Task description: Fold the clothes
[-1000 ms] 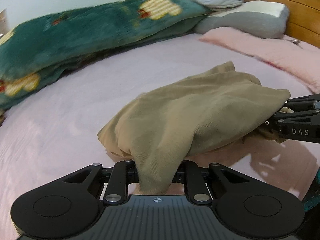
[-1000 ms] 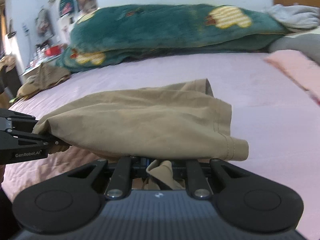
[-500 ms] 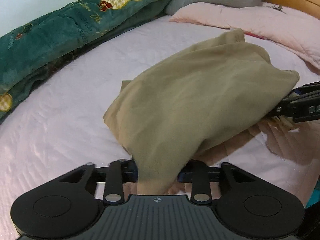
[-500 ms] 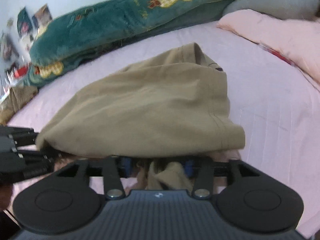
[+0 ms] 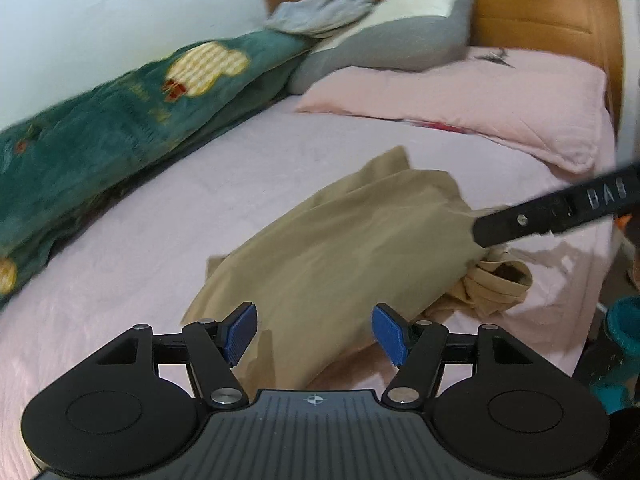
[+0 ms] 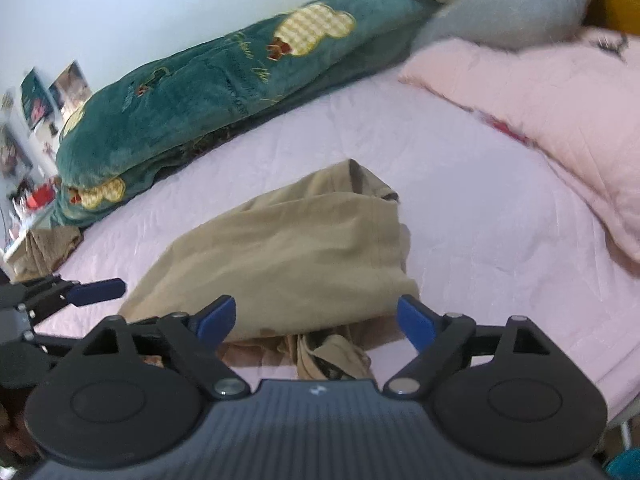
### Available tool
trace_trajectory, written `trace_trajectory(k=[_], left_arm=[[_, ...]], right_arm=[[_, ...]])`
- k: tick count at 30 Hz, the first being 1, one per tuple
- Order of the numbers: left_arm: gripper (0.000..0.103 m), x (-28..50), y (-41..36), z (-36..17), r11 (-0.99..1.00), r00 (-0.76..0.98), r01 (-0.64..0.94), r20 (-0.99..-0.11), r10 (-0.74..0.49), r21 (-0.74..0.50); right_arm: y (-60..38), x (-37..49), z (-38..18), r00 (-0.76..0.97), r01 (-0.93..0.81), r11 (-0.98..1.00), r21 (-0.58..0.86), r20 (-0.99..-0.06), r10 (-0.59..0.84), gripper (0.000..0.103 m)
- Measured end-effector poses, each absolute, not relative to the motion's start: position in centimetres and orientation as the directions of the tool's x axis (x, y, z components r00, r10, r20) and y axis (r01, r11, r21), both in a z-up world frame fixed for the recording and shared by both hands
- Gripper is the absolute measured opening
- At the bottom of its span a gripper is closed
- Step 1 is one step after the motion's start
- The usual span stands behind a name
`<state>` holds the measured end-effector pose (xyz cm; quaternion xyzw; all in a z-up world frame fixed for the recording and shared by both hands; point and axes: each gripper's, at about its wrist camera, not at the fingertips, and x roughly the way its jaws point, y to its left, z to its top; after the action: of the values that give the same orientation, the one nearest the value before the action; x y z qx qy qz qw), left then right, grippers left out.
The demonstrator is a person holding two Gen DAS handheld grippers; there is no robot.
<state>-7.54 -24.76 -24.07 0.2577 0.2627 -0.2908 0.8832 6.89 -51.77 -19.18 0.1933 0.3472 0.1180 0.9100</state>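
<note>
Khaki garment (image 5: 332, 256) lies in a loose folded heap on the pink bedsheet (image 5: 120, 248), roughly mid-bed; top layer doubled over, w/ a bunched cuff or waistband end (image 5: 496, 284) poking out at its near right corner in the left wrist view; same bunched bit shows under the near edge in the right wrist view, garment (image 6: 288, 252) spread just ahead of the fingers.

Left gripper (image 5: 316, 330): jaws apart and opening; blue pads (image 5: 240, 330) stand clear on either side of the cloth's near corner, fabric between them but not pressed.

Right gripper (image 6: 316, 320): jaws wide and opening; blue pads (image 6: 416, 322) clear of the fabric, near edge of the garment lying between them, nothing clamped. From the left wrist view one black finger of the right gripper (image 5: 552, 216) reaches in from the right over the garment's far right edge; can't tell if it touches.

Beyond: green plush blanket (image 6: 224, 80) rolled along the wall side; pink quilt (image 5: 472, 100) and grey pillow (image 5: 392, 36) toward the wooden headboard (image 5: 540, 8); background somewhat blurred.
</note>
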Motion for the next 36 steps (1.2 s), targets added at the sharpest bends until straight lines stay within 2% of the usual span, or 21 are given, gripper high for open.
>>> trace_trajectory(k=[2, 7, 9, 10, 11, 12, 14, 15, 21, 29, 36], left_arm=[[0.067, -7.2, -25.8, -24.9, 0.676, 0.69, 0.66, -0.62, -0.374, 0.328], [0.067, -6.6, -26.7, -25.7, 0.652, 0.675, 0.681, -0.631, -0.382, 0.333], [0.067, -6.4, -26.7, -26.0, 0.646, 0.67, 0.686, -0.636, -0.383, 0.334], [0.067, -6.3, -26.6, -26.1, 0.644, 0.667, 0.689, -0.637, -0.385, 0.332], [0.067, -6.1, -26.5, -26.2, 0.646, 0.664, 0.692, -0.637, -0.392, 0.323], [0.055, -5.9, -26.3, -26.2, 0.65, 0.659, 0.695, -0.634, -0.405, 0.307], [0.043, -5.7, -25.9, -26.2, 0.653, 0.649, 0.702, -0.631, -0.425, 0.283], [0.037, -5.5, -25.8, -26.3, 0.655, 0.647, 0.703, -0.631, -0.429, 0.276], [0.016, -5.2, -24.8, -25.8, 0.684, 0.647, 0.696, -0.604, -0.465, 0.22], [0.015, -4.7, -22.0, -23.9, 0.743, 0.673, 0.658, -0.54, -0.505, 0.125], [0.015, -3.7, -14.9, -23.1, 0.816, 0.708, 0.567, -0.438, -0.553, -0.114]], right_arm=[[-52.6, 7.5, -20.0, 0.714, -0.04, 0.873, 0.487, -0.597, 0.366, 0.09], [-52.9, 9.2, -21.6, 0.714, -0.025, 0.859, 0.512, -0.592, 0.374, 0.09], [-52.9, 9.7, -21.8, 0.72, -0.055, 0.844, 0.533, -0.564, 0.404, 0.083], [-52.7, 9.9, -21.8, 0.725, -0.082, 0.839, 0.538, -0.546, 0.421, 0.077], [-52.5, 9.9, -21.7, 0.736, -0.113, 0.842, 0.528, -0.525, 0.428, 0.056], [-52.3, 9.8, -21.5, 0.747, -0.134, 0.849, 0.511, -0.512, 0.425, 0.037], [-52.2, 9.7, -21.3, 0.758, -0.151, 0.859, 0.49, -0.5, 0.419, 0.023], [-52.1, 9.7, -21.2, 0.763, -0.156, 0.862, 0.482, -0.496, 0.415, 0.019], [-51.1, 9.0, -20.2, 0.785, -0.181, 0.881, 0.438, -0.475, 0.398, 0.013], [-48.2, 9.8, -15.6, 0.812, -0.241, 0.906, 0.348, -0.439, 0.385, 0.011], [-41.6, 11.8, -10.0, 0.8, -0.347, 0.913, 0.214, -0.44, 0.408, 0.01]])
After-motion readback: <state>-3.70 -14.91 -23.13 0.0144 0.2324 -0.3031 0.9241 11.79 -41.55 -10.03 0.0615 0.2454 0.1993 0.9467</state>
